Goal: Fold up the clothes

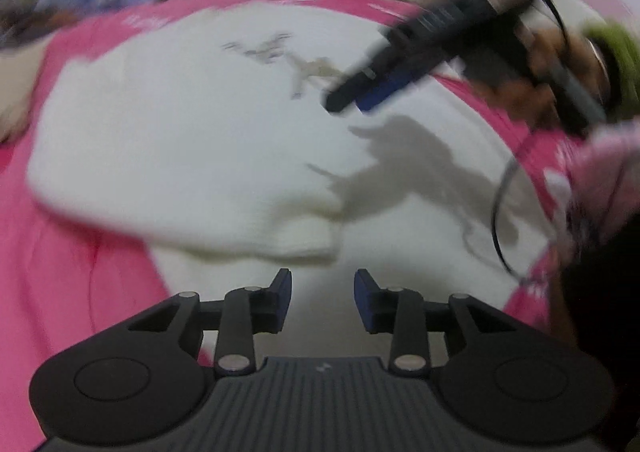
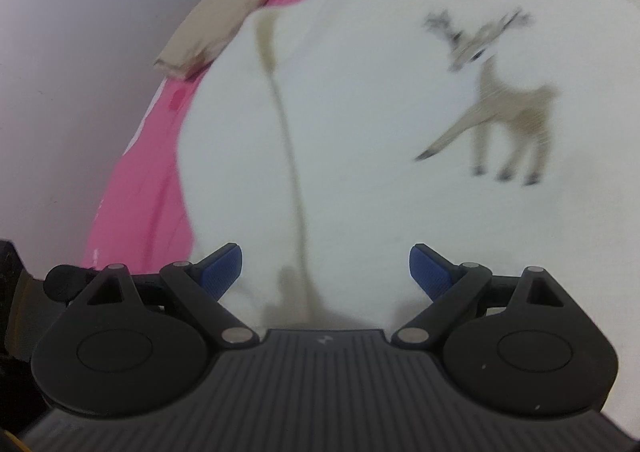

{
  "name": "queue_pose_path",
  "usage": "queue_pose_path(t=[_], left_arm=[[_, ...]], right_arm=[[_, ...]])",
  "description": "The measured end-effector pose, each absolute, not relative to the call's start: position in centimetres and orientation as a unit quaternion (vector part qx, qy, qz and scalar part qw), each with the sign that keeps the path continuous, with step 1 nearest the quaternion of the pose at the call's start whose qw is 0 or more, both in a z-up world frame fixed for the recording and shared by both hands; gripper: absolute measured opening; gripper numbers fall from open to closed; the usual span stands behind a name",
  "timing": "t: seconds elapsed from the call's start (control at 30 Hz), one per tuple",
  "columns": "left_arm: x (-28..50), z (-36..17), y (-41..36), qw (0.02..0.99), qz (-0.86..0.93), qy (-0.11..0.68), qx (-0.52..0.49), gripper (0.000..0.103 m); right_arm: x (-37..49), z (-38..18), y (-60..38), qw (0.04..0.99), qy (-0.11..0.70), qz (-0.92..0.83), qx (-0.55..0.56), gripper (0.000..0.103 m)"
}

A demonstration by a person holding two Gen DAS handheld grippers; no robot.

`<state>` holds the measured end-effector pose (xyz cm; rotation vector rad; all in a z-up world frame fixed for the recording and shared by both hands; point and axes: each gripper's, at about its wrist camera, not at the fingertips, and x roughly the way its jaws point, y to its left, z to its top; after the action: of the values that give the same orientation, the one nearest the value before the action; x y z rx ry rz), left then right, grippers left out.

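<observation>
A white sweater [image 2: 360, 111] with a deer design [image 2: 500, 103] lies spread on a pink bedspread [image 1: 60, 272], one sleeve [image 1: 248, 223] folded across its body. The left gripper [image 1: 322, 296] and right gripper [image 2: 325, 268] hover over it, jaws apart and empty. Judging by this, folding is partway; next comes gripping an edge.

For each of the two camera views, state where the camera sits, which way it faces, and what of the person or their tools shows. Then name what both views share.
Left wrist: sits on the left gripper, facing along its open jaws over the white sweater; the right gripper and a hand show ahead.
Right wrist: sits on the right gripper, facing over the sweater toward a folded beige garment; only its open jaws show.
Shared: the sweater's deer print and the pink bedding.
</observation>
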<state>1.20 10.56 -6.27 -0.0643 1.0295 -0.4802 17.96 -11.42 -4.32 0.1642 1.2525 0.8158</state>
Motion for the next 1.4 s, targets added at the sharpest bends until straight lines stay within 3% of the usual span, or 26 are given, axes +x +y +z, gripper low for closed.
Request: queue_pose_path(t=[0.13, 0.4, 0.53, 0.6, 0.7, 0.77, 1.4], left_arm=[[3.4, -8.1, 13.2, 0.818, -0.171, 0.516, -0.191, 0.038], [5.1, -11.6, 13.1, 0.779, -0.148, 0.532, -0.298, 0.035], [5.8, -12.1, 12.9, 0.777, -0.135, 0.527, -0.316, 0.03], [5.7, -11.8, 12.9, 0.782, -0.137, 0.525, -0.307, 0.022], [5.6, -11.3, 13.0, 0.789, -0.141, 0.522, -0.293, 0.012], [5.5, -10.9, 13.0, 0.793, -0.144, 0.519, -0.283, 0.009], [0.7, -8.4, 11.9, 0.756, -0.274, 0.574, -0.156, 0.008]], right_arm=[[18.2, -5.4, -9.8, 0.709, 0.584, 0.388, 0.072, 0.09], [18.4, -6.3, -8.0, 0.685, 0.598, 0.411, 0.054, 0.071], [18.3, -6.3, -7.6, 0.671, 0.606, 0.424, 0.054, 0.051], [18.1, -6.3, -7.4, 0.663, 0.611, 0.429, 0.052, 0.047], [17.4, -5.9, -6.7, 0.664, 0.607, 0.436, 0.026, 0.033], [16.9, -5.7, -6.4, 0.663, 0.605, 0.441, 0.01, 0.006], [6.5, -2.3, -7.9, 0.606, 0.643, 0.468, -0.016, 0.004]])
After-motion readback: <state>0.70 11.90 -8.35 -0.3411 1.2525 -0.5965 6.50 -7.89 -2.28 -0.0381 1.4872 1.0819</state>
